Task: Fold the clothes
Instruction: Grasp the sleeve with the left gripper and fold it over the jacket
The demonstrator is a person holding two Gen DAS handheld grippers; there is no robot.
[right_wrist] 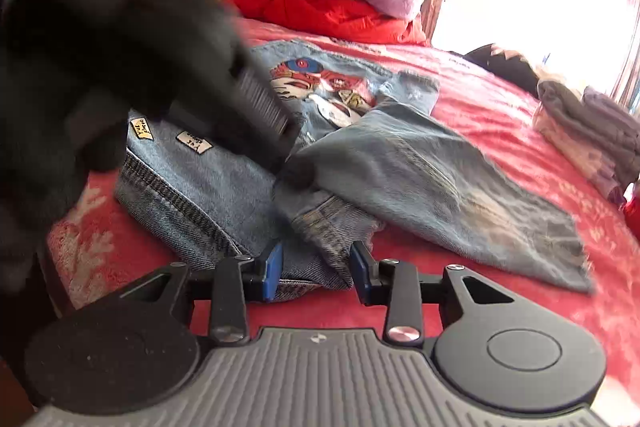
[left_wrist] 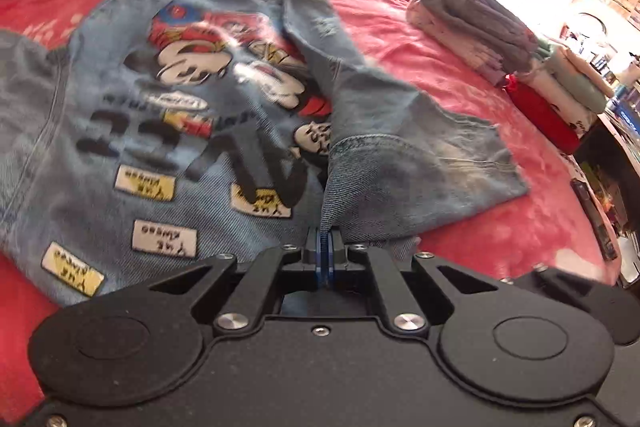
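My left claw [left_wrist: 325, 251] is pinching a fold of the denim jacket [left_wrist: 168, 115], pads pressed together on the cloth. My right claw [right_wrist: 316, 269] is standing wide apart, straddling the jacket's hem without gripping it. The jacket is lying patches-up on the red bed cover [left_wrist: 500, 219], one sleeve [right_wrist: 432, 179] folded across.

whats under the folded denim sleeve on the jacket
The sleeve lies across the denim jacket, covering part of its cartoon print; its wide end rests on the red blanket. What the print shows beneath it stays hidden.
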